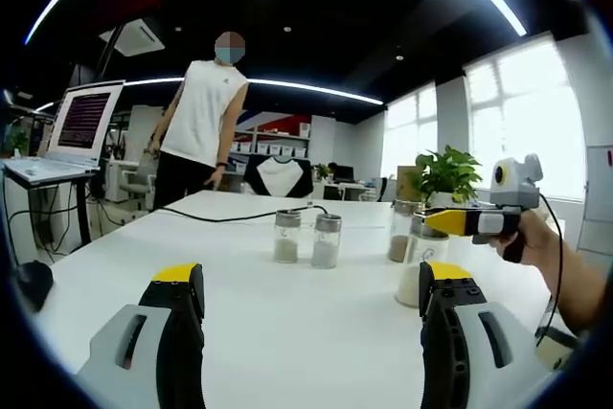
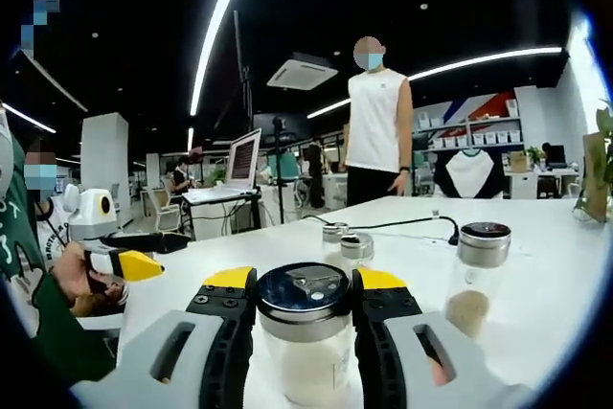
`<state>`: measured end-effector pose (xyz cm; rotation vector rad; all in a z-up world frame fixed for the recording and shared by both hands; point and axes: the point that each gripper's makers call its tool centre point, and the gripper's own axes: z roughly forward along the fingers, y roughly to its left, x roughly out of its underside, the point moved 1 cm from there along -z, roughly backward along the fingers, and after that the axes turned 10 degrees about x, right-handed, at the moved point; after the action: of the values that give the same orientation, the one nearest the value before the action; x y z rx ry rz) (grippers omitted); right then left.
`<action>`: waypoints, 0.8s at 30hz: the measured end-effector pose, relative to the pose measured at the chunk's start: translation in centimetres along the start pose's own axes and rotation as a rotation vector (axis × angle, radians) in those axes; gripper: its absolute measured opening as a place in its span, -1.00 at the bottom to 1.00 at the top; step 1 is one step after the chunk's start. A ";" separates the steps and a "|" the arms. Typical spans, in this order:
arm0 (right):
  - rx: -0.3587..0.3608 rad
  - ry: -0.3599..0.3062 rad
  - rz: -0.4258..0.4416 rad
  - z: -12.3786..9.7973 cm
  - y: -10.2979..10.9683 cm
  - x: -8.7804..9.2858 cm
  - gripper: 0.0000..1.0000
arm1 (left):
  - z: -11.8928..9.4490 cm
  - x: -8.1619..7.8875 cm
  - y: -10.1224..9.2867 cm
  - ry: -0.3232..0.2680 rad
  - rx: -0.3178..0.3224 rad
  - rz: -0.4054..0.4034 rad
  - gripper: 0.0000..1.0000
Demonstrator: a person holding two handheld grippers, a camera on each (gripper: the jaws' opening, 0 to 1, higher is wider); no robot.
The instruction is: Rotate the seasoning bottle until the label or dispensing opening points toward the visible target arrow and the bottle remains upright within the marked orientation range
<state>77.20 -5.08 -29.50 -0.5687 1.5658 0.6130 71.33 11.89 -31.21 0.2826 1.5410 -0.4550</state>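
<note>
Here the right gripper pinches the seasoning bottle just under its dark cap, both yellow-tipped jaws pressed against the glass; the bottle stands upright on the white table, pale powder inside, its base cut off by the bottom of the right gripper view. No label can be read, and the cap's opening is hard to make out. Seen from the left gripper view, the same bottle stands near the table's right edge, partly hidden behind the jaw in front of it. The left gripper hangs spread wide over bare tabletop, holding nothing. Beside the held bottle stands a second jar with brownish powder, and two more small jars sit close together toward the table's middle. A black cable trails toward the far edge. Beyond that edge stands a person in a white sleeveless top, with a laptop on a stand off to the side.
</note>
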 end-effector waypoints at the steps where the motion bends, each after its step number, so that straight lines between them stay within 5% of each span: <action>1: 0.003 -0.001 0.001 0.0 0.0 0.0 -0.24 | 0.0 0.0 0.0 0.001 0.000 -0.001 0.96; 15: 0.015 0.009 0.008 0.1 -0.2 0.0 -0.21 | 0.2 0.2 -0.2 0.011 0.008 -0.004 0.96; 19: 0.036 -0.008 0.009 0.1 -0.7 -0.5 0.16 | 0.2 0.1 -0.2 0.007 0.006 -0.003 0.96; 24: -0.008 -0.025 -0.001 -0.4 -1.1 -1.9 0.17 | 0.2 0.0 -0.1 0.005 0.001 -0.004 0.96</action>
<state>77.80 -6.22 -27.63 -0.5654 1.5402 0.6240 71.45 11.75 -31.22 0.2814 1.5468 -0.4583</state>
